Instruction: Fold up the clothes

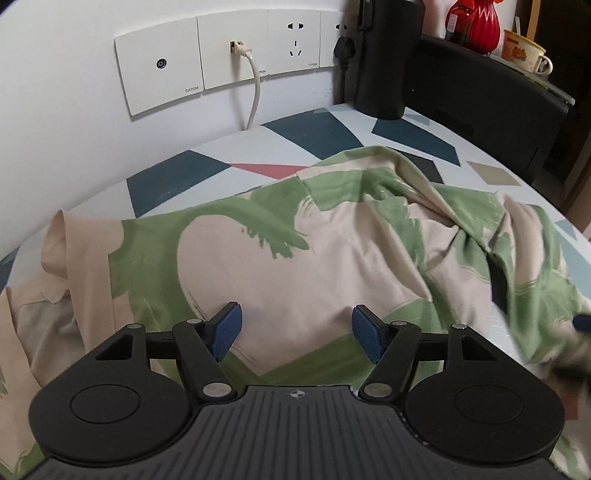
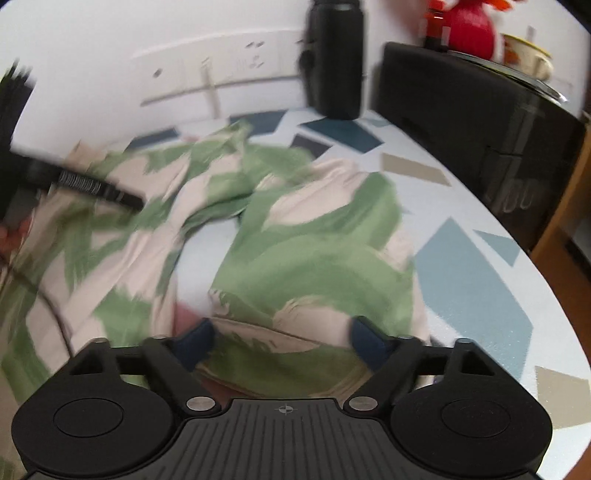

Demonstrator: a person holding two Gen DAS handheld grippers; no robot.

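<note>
A beige garment with broad green brush-stroke prints lies rumpled on a table with a geometric pattern. My left gripper hovers just over its flat middle, blue pads wide apart and nothing between them: open. In the blurred right wrist view, my right gripper is over the garment's bunched right part. Its jaws are spread, and a folded hem lies between the pads without being pinched. The left gripper shows as a dark streak at the left of that view.
Wall sockets with a white cable are behind the table. A black cylinder and a black box stand at the back right, with a red vase and a mug beyond. The table edge curves on the right.
</note>
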